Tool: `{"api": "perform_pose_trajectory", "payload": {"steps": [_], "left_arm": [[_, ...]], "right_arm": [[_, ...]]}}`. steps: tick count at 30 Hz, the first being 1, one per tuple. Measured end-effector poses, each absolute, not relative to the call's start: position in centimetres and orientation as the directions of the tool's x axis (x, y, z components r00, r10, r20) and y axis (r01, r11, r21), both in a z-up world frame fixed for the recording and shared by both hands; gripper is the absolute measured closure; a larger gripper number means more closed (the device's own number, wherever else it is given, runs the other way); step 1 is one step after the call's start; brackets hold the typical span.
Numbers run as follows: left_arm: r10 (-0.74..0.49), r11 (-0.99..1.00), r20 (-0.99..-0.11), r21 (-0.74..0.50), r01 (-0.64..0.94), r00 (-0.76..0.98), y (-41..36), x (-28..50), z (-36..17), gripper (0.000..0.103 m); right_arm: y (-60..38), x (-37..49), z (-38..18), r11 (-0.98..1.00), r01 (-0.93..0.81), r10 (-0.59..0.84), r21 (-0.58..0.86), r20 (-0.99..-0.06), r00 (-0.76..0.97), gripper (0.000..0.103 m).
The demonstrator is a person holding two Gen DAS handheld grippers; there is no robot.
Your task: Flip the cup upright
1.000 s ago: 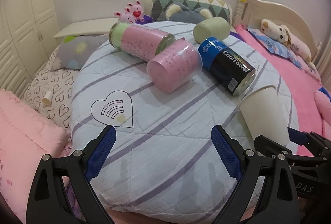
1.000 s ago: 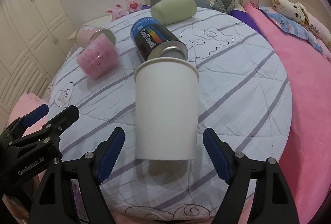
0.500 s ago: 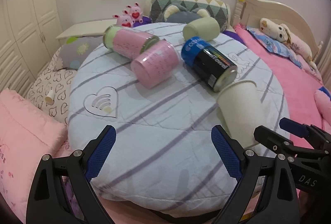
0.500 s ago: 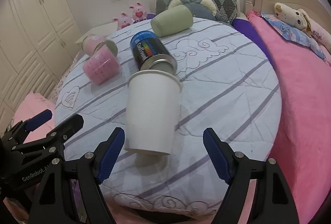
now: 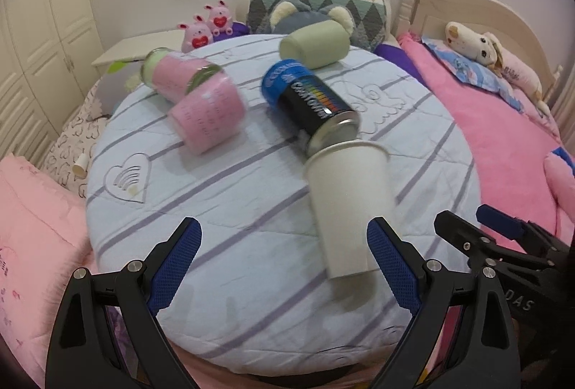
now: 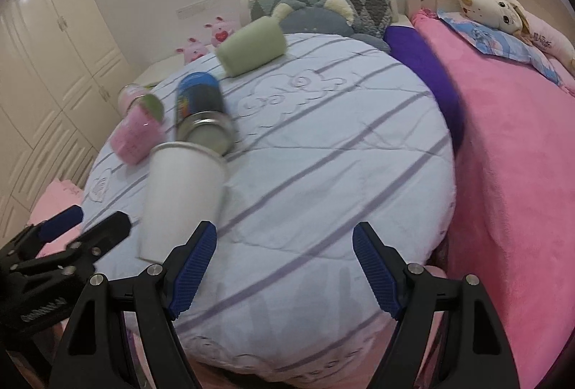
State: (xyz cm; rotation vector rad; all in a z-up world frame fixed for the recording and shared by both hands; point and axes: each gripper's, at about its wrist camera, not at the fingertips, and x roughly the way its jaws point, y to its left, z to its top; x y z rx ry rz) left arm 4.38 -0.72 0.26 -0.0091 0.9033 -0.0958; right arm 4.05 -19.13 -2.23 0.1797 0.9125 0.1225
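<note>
A white paper cup (image 5: 346, 205) lies on its side on the round striped cushion (image 5: 230, 209), its rim against a blue-black can (image 5: 309, 101). It also shows in the right wrist view (image 6: 181, 198). My left gripper (image 5: 284, 259) is open and empty near the cushion's front edge, with the cup's base just inside its right finger. My right gripper (image 6: 284, 263) is open and empty, to the right of the cup. Each gripper shows in the other's view at the edge.
A pink cup (image 5: 208, 119), a pink jar with a green lid (image 5: 172, 76) and a green cup (image 5: 316, 44) also lie on the cushion. Plush toys and a patterned pillow (image 5: 316, 0) sit behind. A pink bed (image 6: 521, 137) runs along the right; wardrobes stand at the left.
Both grippers have pulled back from the cushion and swung. The white cup now sits further left in the right wrist view, outside the right gripper's fingers. Both stayed open.
</note>
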Motion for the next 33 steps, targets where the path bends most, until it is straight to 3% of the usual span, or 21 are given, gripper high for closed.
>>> {"api": "perform_pose_trajectory", "payload": {"steps": [29, 31, 32, 33], "left_arm": [[0.069, 0.997, -0.921, 0.052, -0.053, 0.384, -7.0, 12.0, -4.0, 0.009], [0.064, 0.997, -0.928, 0.045, -0.060, 0.368, -6.9, 12.2, -4.4, 0.022], [0.060, 0.997, -0.933, 0.041, -0.060, 0.355, -6.9, 12.2, -4.6, 0.035], [0.055, 0.998, -0.936, 0.036, -0.060, 0.348, -6.8, 12.3, -4.7, 0.036]], "right_arm": [[-24.5, 11.1, -5.3, 0.965, -0.149, 0.261, 0.214, -0.789, 0.557, 0.023], [-24.5, 11.3, -5.4, 0.965, -0.153, 0.262, 0.213, -0.787, 0.558, 0.023], [-24.5, 11.3, -5.4, 0.965, -0.157, 0.262, 0.211, -0.786, 0.560, 0.023], [-24.5, 11.3, -5.4, 0.965, -0.158, 0.262, 0.209, -0.785, 0.561, 0.023]]}}
